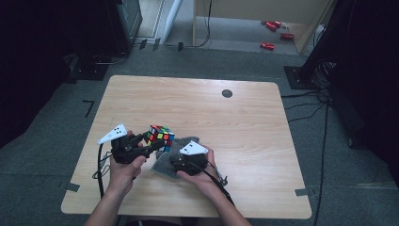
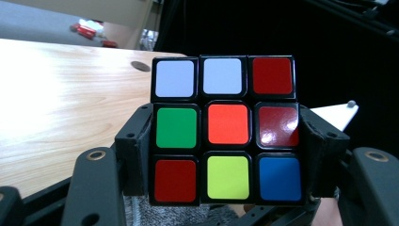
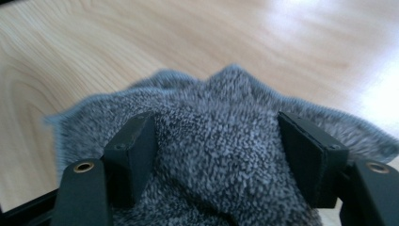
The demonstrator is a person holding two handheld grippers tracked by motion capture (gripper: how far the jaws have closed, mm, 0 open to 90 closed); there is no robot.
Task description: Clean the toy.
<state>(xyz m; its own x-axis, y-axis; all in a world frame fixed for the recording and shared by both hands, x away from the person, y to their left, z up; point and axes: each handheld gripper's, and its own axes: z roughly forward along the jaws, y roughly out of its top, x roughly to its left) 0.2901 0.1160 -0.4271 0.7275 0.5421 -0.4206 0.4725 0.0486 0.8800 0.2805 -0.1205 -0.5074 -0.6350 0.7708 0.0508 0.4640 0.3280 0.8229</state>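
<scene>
A scrambled Rubik's cube (image 1: 160, 135) is held off the wooden table (image 1: 244, 136) in my left gripper (image 1: 151, 142), near the front left. In the left gripper view the cube (image 2: 227, 123) has a black pad (image 2: 139, 150) pressed against each side. Just right of it, my right gripper (image 1: 176, 159) reaches into a grey fuzzy cloth (image 1: 163, 165) lying on the table. In the right gripper view the cloth (image 3: 226, 103) bunches up between the two jaws of the right gripper (image 3: 216, 141), and both pads sit against it.
A small black round disc (image 1: 227, 93) is set in the table's far side. Red objects (image 1: 268, 45) lie on the floor beyond the table. Cables (image 1: 324, 117) run along the floor at the right, and each gripper trails its own cable.
</scene>
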